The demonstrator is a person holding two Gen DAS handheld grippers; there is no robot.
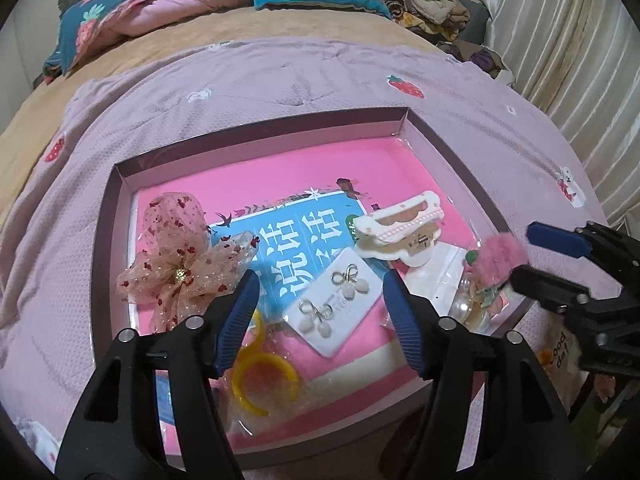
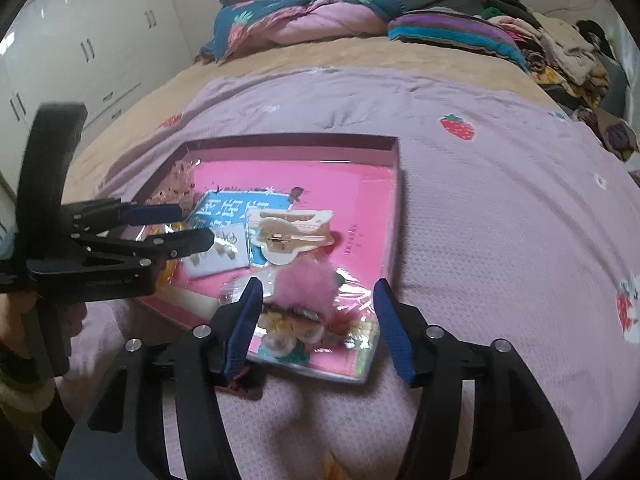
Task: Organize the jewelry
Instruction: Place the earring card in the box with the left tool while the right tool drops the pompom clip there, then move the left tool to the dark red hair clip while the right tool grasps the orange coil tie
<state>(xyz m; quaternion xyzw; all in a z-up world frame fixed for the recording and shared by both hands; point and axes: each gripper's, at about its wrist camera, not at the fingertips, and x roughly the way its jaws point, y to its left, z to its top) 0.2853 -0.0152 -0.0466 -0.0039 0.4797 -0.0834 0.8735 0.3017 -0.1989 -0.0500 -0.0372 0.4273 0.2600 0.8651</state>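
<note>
A shallow box [image 1: 256,126] lies on the bed with a pink book inside it. On the book rest a sheer flowered bow [image 1: 180,264], a white earring card [image 1: 336,304], a cream claw clip [image 1: 400,228] and bagged yellow rings [image 1: 260,376]. My left gripper [image 1: 320,280] hovers open over the earring card, its pads clear of it. A plastic packet with a pink fluffy pompom [image 2: 308,284] sits on the box's near right corner. My right gripper [image 2: 319,286] stands open around it, not pressing. In the right wrist view the left gripper [image 2: 196,225] shows at left, above the card [image 2: 218,256].
The box [image 2: 288,138] sits on a lilac quilt [image 2: 500,208] with strawberry patches. Folded bedding [image 2: 304,20] and a pile of clothes [image 2: 568,56] lie at the far end. White wardrobes [image 2: 88,48] stand at left; a pale curtain [image 1: 560,40] hangs at right.
</note>
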